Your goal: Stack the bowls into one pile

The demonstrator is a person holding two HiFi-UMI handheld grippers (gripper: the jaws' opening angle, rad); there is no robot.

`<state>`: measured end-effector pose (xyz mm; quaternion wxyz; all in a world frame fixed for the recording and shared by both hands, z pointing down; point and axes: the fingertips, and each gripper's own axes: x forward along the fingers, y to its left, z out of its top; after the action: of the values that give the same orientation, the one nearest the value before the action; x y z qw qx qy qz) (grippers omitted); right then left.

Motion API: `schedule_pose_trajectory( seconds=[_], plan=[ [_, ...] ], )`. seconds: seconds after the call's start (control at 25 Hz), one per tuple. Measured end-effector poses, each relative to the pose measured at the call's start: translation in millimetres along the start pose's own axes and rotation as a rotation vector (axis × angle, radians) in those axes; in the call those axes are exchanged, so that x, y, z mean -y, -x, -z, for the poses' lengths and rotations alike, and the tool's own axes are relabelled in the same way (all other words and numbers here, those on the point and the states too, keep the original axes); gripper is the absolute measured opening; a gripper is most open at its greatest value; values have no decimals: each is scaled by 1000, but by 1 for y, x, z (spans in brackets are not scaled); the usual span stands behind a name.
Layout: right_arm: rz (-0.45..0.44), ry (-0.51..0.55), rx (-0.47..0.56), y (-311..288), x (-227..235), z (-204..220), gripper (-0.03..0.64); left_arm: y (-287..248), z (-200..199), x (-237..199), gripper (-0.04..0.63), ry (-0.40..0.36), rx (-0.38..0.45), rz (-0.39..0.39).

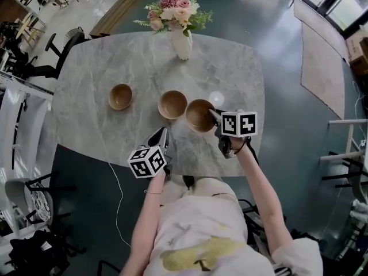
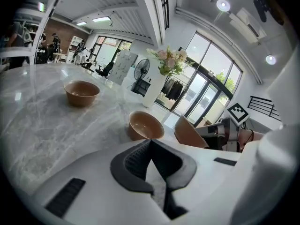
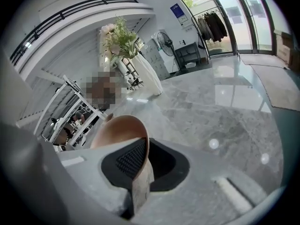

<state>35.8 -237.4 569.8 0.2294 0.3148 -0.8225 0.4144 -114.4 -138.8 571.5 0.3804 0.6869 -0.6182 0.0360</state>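
Ahead of both grippers: white vase (image 1: 181, 43) with pink flowers (image 1: 174, 10), at the far side of the tabletop (image 1: 92, 119), well apart from the bowls. The left bowl (image 1: 121, 96) and middle bowl (image 1: 172, 104) sit upright, showing bare wood inside. The right bowl (image 1: 197, 117) is tilted, just beside the middle bowl, its rim clamped by the right gripper (image 1: 214, 115). The left gripper (image 1: 163, 137) has its jaws together, holding nothing, over the near edge. Grey veined marble top; dark floor (image 1: 276, 16), pale rug (image 1: 322, 56).
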Motion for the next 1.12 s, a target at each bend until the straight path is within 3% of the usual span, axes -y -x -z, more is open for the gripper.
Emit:
schedule_pose_trajectory(
  seconds=[0.68, 1.12],
  plan=[
    [80, -68, 100, -58, -48, -30, 21, -11, -37, -59, 0, -59, -93, 98],
    [212, -7, 71, -86, -50, -28, 21, -18, -37, -79, 0, -69, -150, 129]
  ],
)
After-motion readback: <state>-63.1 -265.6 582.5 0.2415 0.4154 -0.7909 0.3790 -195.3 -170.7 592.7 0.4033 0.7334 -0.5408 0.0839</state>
